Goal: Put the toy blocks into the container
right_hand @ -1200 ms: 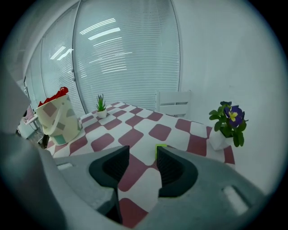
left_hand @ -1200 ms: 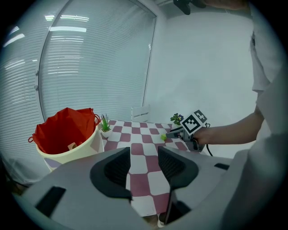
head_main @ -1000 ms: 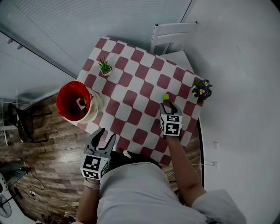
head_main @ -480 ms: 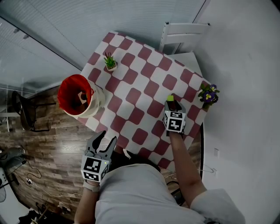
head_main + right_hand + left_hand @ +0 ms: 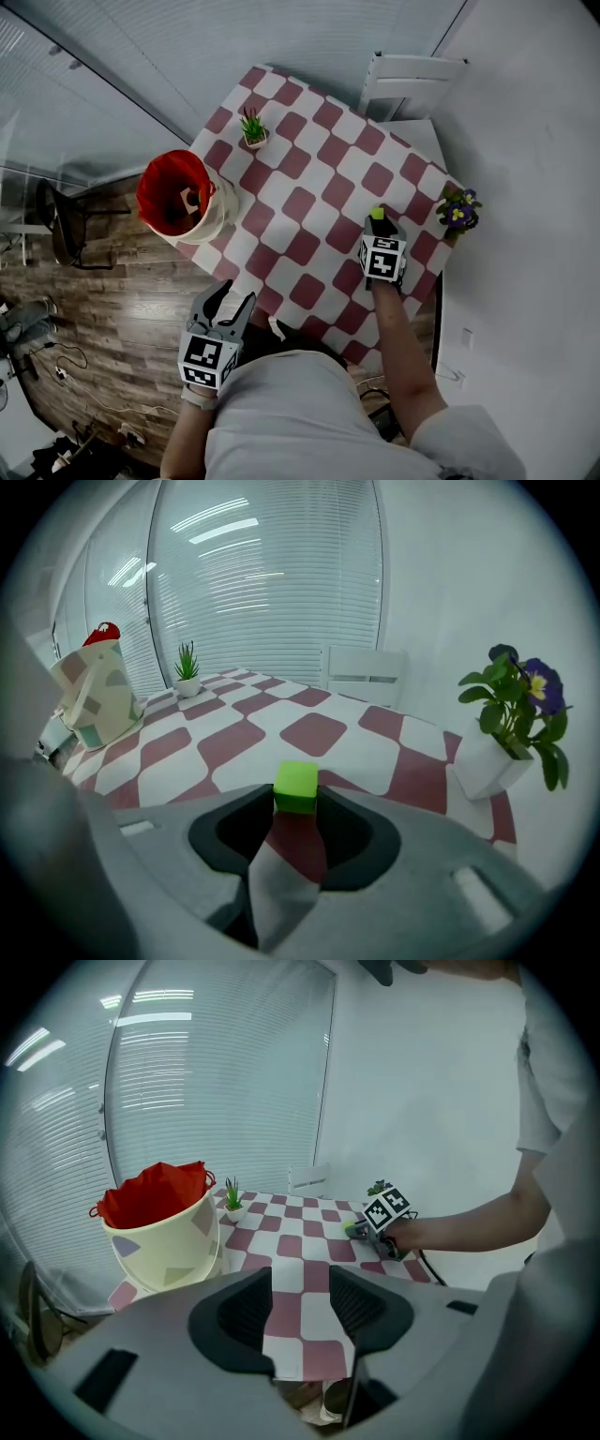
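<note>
- The right tongs [image 5: 297, 803] clench a small green block [image 5: 297, 787] by two opposite flat faces, near the right edge of the checkered surface [image 5: 309, 202]; whether the block is lifted clear cannot be told.
- The block looks light, rigid and smooth-sided. A squeeze across parallel faces, as here, should keep it from twisting, though only the tips of the tongs bear on it, so a jolt could shake it loose.
- The left tongs [image 5: 300, 1302] hang spread and empty off the near edge, over the wooden floor.
- The container [image 5: 217, 208], a cream bucket with a red liner, stands at the far left corner, well apart from the block.
- Between block and bucket the surface lies open, leaving room for a straight carry. A small green plant [image 5: 253, 128] sits near the far edge, beyond that path.
- A potted purple flower [image 5: 511, 714] stands just beside the right tongs at the right edge and could be knocked by an outward swing.
</note>
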{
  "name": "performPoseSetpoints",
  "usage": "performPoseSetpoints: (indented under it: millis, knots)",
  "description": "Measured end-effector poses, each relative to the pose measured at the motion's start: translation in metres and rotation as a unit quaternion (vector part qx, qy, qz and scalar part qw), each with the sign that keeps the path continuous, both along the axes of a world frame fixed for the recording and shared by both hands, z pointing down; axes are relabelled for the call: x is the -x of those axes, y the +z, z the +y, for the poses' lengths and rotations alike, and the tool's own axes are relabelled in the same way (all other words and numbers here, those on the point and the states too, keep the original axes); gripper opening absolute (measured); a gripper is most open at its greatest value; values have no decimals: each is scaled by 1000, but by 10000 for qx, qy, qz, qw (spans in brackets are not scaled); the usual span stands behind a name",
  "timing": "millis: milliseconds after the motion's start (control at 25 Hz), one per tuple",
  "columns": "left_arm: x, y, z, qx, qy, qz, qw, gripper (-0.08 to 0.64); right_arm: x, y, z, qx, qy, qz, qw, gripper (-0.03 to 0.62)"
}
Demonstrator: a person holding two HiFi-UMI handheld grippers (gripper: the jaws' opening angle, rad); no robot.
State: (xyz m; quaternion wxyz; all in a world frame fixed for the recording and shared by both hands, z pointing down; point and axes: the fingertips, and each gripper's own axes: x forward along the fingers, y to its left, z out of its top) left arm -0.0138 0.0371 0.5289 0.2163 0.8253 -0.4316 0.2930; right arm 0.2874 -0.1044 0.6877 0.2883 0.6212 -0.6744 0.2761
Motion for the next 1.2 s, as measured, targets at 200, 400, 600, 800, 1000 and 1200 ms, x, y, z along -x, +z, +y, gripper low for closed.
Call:
performPoseSetpoints:
  millis: [200,400,600,800,1000,1200]
  knots:
    - [3,-3,3,-68,-58,11,10000,186,1,-3,1,-58,1,8,10000,146]
    - [7,-4,7,-103,-123,18,9999,186,10,-11,4,-83,-103,-29,9999,146]
    - [18,-9,9,-190,-276,78,9994,186,27,-21,7,-74,-291,-116,9995,146]
    - [28,-16,7,-274,-380,156,9988,186,50,-34,6,-110,-500,-155,9986,146]
    - [46,-22,3,-389,-448,223,9980,186,79,-54,7,-176,-705,-198,9972,146]
    - [67,-28,-5,-513,-505,330,9969,186,111,-80,7,-272,-863,-295,9955,146]
